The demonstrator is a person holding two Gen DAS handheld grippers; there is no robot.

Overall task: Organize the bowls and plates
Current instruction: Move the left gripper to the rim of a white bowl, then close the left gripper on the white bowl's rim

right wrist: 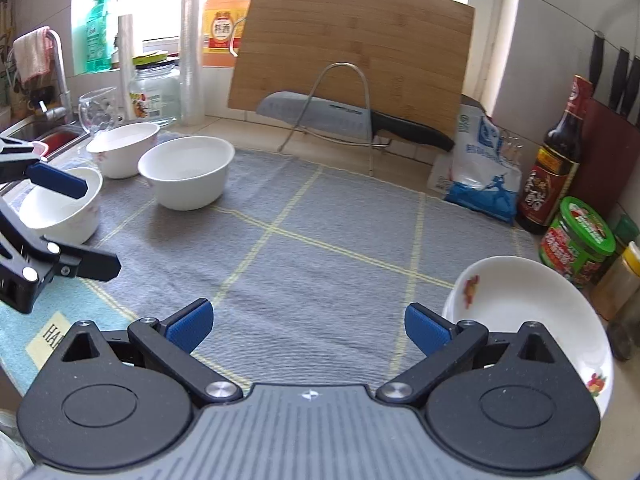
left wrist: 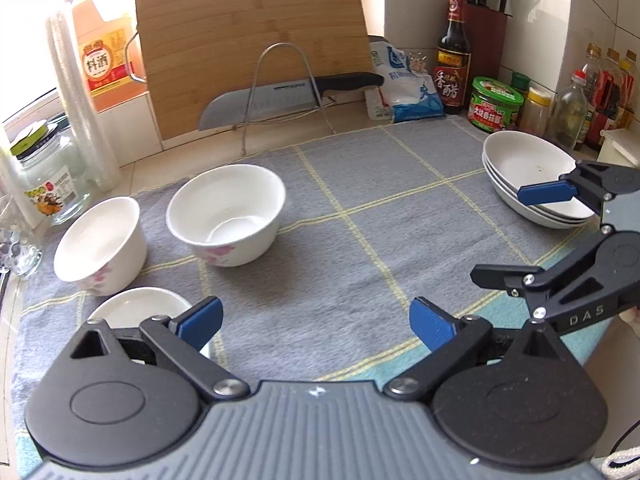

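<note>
Three white bowls stand on the left of the grey checked mat (left wrist: 360, 208): a large one (left wrist: 226, 214), one beside it at the far left (left wrist: 100, 244), and a small one (left wrist: 136, 306) just left of my left gripper (left wrist: 316, 322), which is open and empty over the mat. A stack of white plates (left wrist: 528, 172) sits at the right. My right gripper (right wrist: 308, 328) is open and empty, with the plate stack (right wrist: 532, 316) just to its right. The bowls also show in the right wrist view (right wrist: 186, 172).
A bamboo cutting board (left wrist: 248, 40) leans at the back, with a knife (left wrist: 288, 98) on a wire rack. Bottles and jars (left wrist: 496, 102) line the right wall, with a knife block (left wrist: 486, 40). A glass jar (left wrist: 44, 176) and sink (right wrist: 36, 132) are at left.
</note>
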